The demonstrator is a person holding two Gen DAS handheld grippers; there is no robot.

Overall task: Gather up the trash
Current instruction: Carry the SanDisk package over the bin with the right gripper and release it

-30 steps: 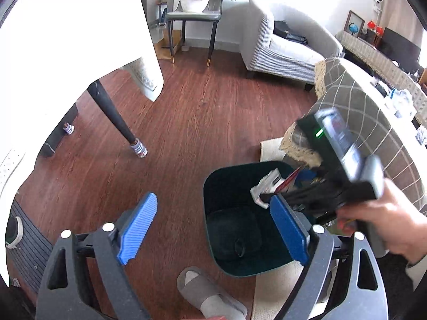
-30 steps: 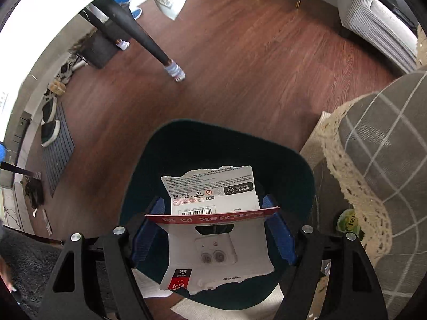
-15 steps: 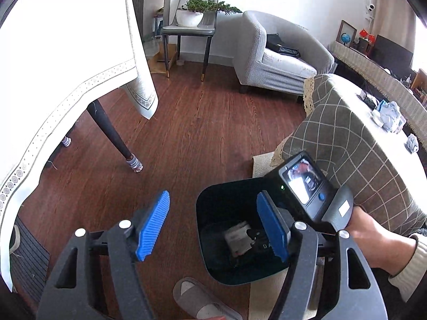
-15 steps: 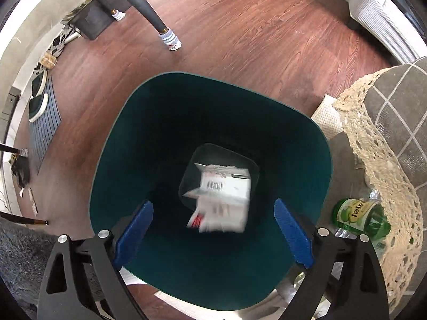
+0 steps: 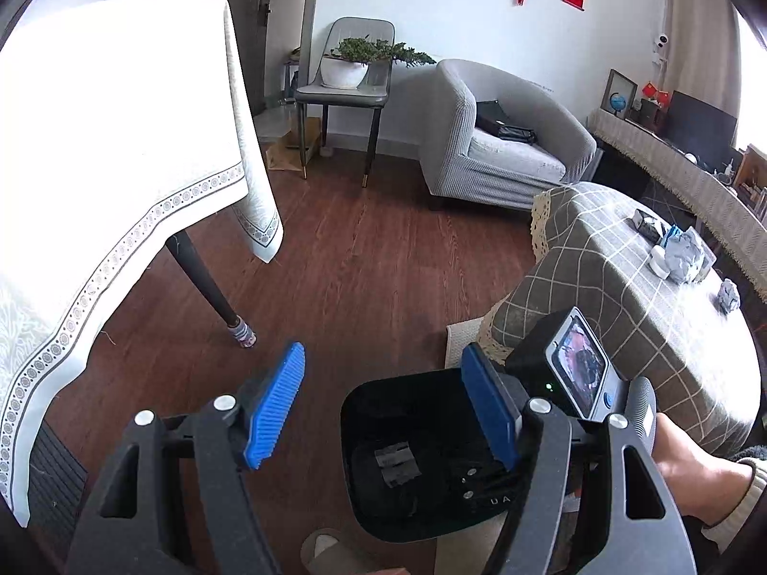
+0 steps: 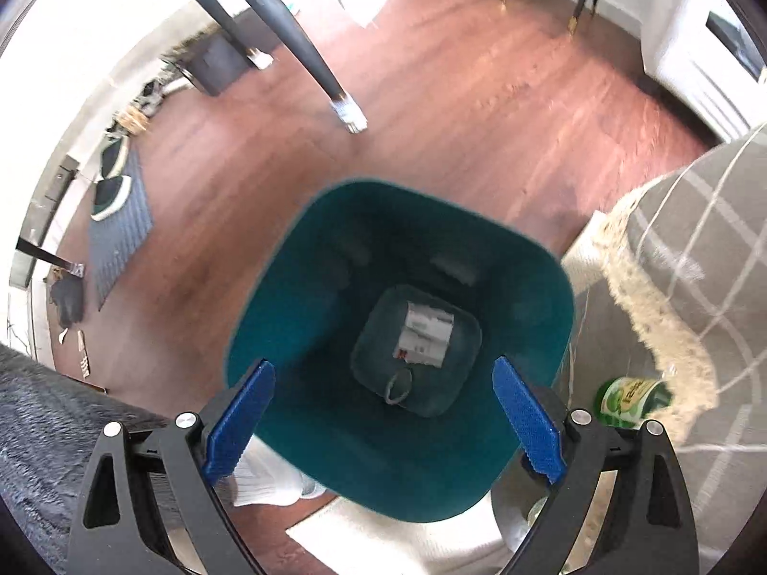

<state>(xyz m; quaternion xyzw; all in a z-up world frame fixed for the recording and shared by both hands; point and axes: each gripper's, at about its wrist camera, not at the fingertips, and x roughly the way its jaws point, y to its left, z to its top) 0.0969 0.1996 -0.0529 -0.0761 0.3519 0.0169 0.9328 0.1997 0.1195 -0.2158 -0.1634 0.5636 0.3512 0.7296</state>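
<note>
The right tongs (image 6: 383, 417) hung over the deep teal plastic waste bin (image 6: 537, 287), pointing steeply down into it, their blue ribbed pads set wide apart with nothing between them. At the bottom of the bin lay the torn white card packet with printed labels (image 6: 426, 333), flat on the dark floor of the bin, well below the pads and touching neither. The same bin showed in the left wrist view as a dark opening (image 5: 364, 412) standing on the reddish-brown wooden floor (image 5: 374, 278), with the packet a dim grey patch (image 5: 395, 465) inside it. The left tongs (image 5: 383, 407) were held apart as well, empty, one blue pad over the bare floor and the other over the near rim of the bin. Just beyond that pad the body of the right tool, with its small lit screen (image 5: 577, 364), sat in a person's hand (image 5: 690, 469) above the bin. Beside the bin stood a low bench draped in a grey-brown checked cloth with a lace edge (image 5: 599, 278); crumpled grey paper wads (image 5: 685, 256) lay on its top, well apart from the bin. A green-labelled bottle (image 6: 628, 402) sat under the lace edge, just beside the bin. A white-clothed bench with a dark leg (image 5: 120, 143) stood across the floor.
</note>
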